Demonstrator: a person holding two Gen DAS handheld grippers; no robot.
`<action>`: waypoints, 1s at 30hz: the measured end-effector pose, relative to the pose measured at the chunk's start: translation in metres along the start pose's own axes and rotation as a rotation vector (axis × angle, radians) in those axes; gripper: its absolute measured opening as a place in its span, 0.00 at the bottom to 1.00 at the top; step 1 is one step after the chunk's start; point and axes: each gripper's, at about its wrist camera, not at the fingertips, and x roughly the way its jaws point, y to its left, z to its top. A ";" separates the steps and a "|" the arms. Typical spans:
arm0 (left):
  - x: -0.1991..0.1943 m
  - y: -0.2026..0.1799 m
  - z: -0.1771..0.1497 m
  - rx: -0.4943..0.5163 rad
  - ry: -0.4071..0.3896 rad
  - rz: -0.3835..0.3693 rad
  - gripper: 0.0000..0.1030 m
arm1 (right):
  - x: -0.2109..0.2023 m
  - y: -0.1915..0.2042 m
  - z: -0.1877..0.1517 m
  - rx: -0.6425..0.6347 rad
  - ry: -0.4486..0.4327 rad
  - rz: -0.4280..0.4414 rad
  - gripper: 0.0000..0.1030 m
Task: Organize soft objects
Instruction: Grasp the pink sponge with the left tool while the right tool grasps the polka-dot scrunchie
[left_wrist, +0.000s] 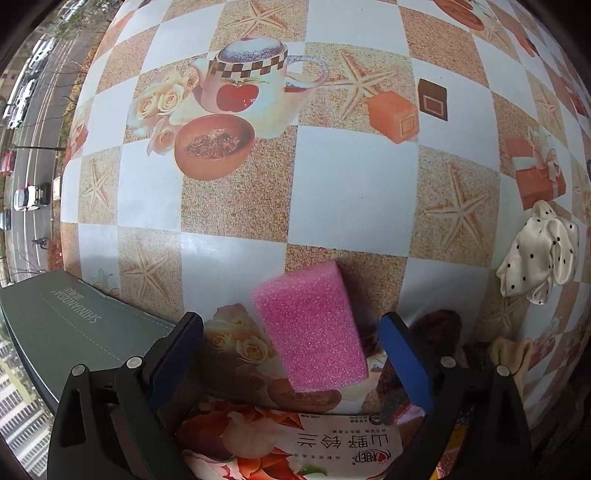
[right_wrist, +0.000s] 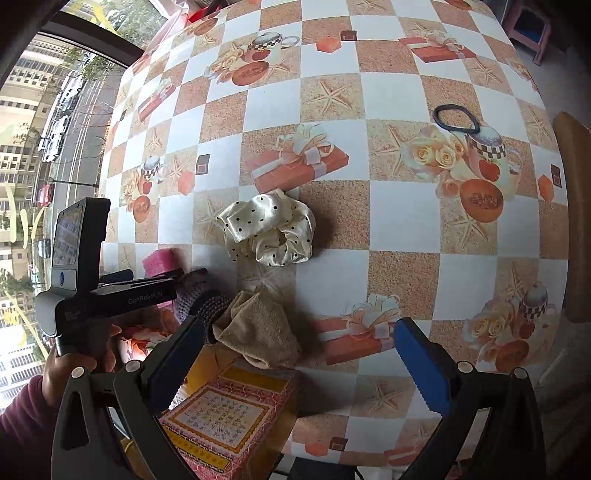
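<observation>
The left gripper (left_wrist: 291, 365) stands wide open around a pink sponge (left_wrist: 310, 328) on the checked tablecloth (left_wrist: 351, 184), touching neither pad. The right gripper (right_wrist: 299, 365) gapes wide; a polka-dot scrunchie (right_wrist: 267, 229) lies at 12 o'clock, a beige cloth (right_wrist: 258, 332) nearer.

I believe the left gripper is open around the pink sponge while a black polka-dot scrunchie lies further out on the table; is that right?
Not quite: the scrunchie is cream with black dots, not black, as the right wrist view shows clearly. The rest stands: the left gripper is open with the pink sponge between its fingers, and the scrunchie lies further out on the table.
</observation>
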 end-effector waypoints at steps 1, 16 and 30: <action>0.001 0.000 -0.002 -0.004 -0.002 0.005 0.95 | 0.006 0.004 0.006 -0.018 0.002 -0.010 1.00; 0.024 0.008 0.013 -0.062 0.053 -0.079 1.00 | 0.099 0.049 0.051 -0.245 0.050 -0.149 1.00; 0.021 0.006 0.016 0.033 0.005 -0.134 0.45 | 0.075 0.046 0.048 -0.273 -0.033 -0.122 0.43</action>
